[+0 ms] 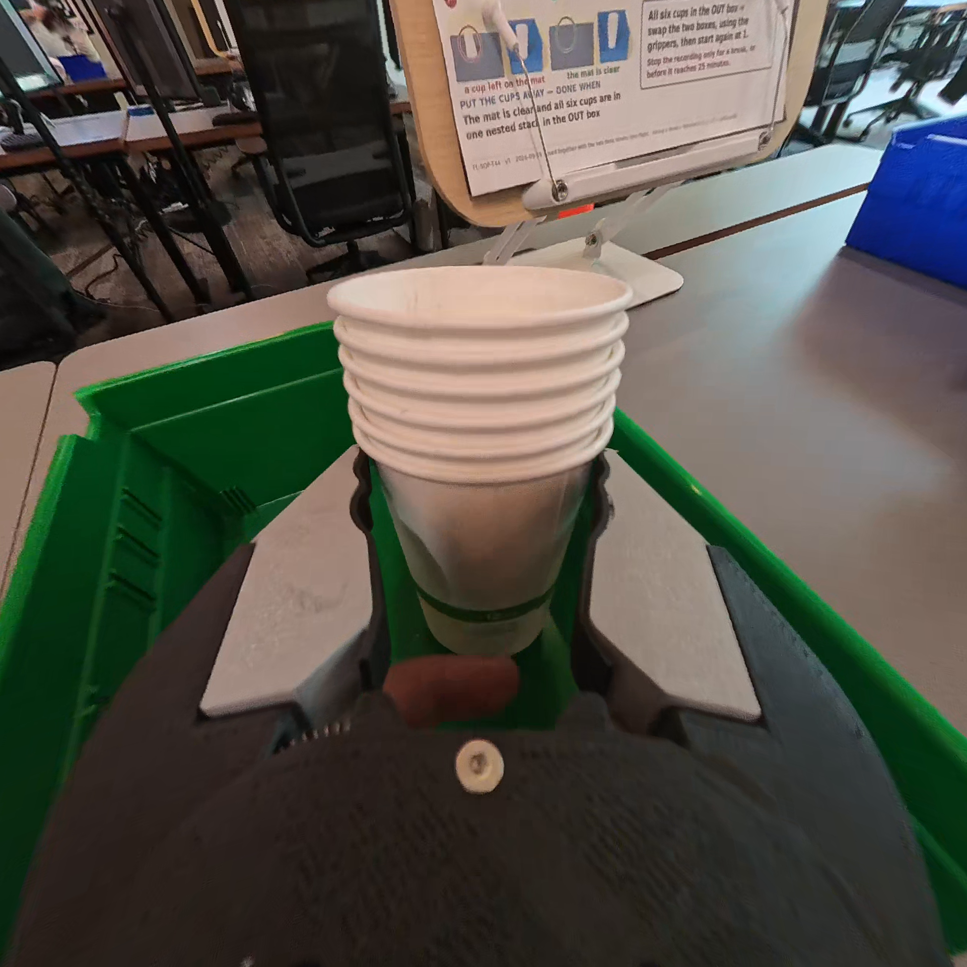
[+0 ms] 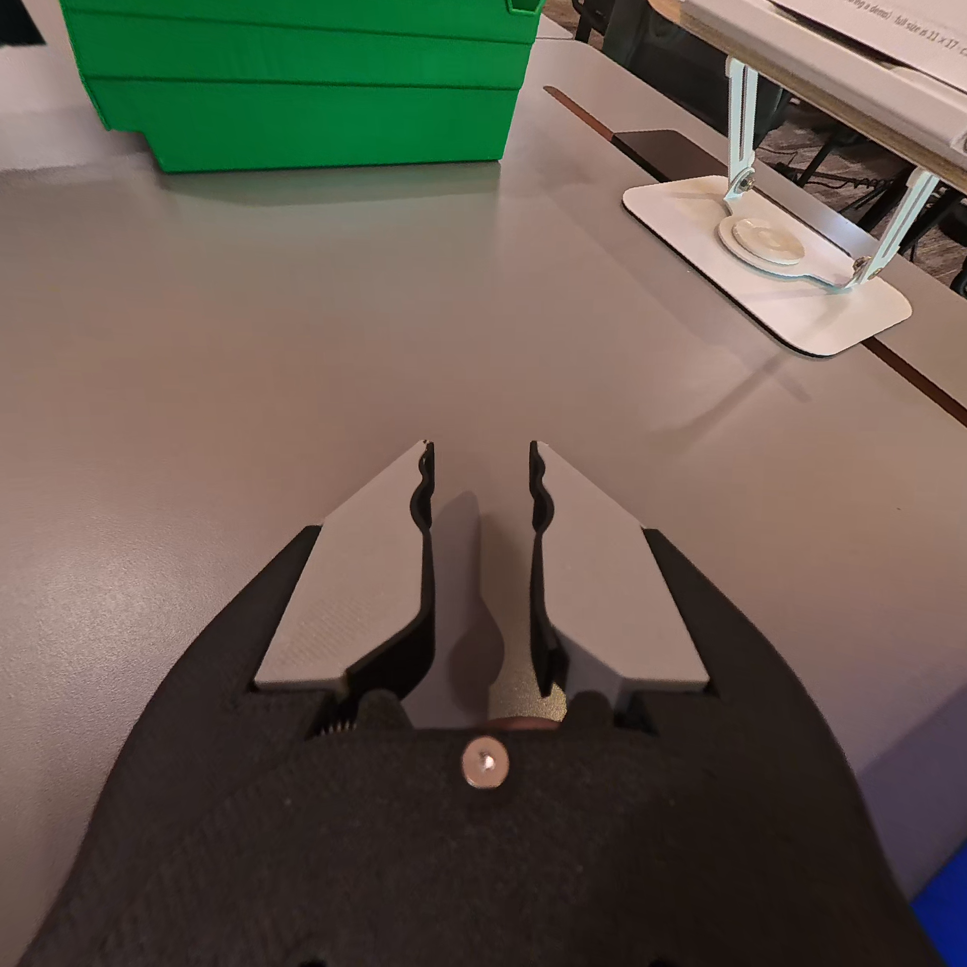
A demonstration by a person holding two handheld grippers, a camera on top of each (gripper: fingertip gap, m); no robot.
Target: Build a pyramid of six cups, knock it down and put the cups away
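A nested stack of several white paper cups [image 1: 479, 377] stands upright between the fingers of my left gripper [image 1: 480, 465]. The fingers press on the lowest cup's wall just under the rims, so the gripper is shut on the stack. The stack's base, with a green band, hangs inside the green box [image 1: 220, 418], and I cannot tell whether it touches the floor of the box. My right gripper [image 2: 481, 450] is open and empty, low over the grey table [image 2: 261, 340]. The green box also shows in the right wrist view [image 2: 303, 104], beyond it to the left.
A board with an instruction sheet [image 1: 602, 94] on a white stand sits behind the green box; its base plate [image 2: 759, 261] lies to the right of my right gripper. A blue box [image 1: 921, 199] stands at the far right. Office chairs and desks lie beyond the table edge.
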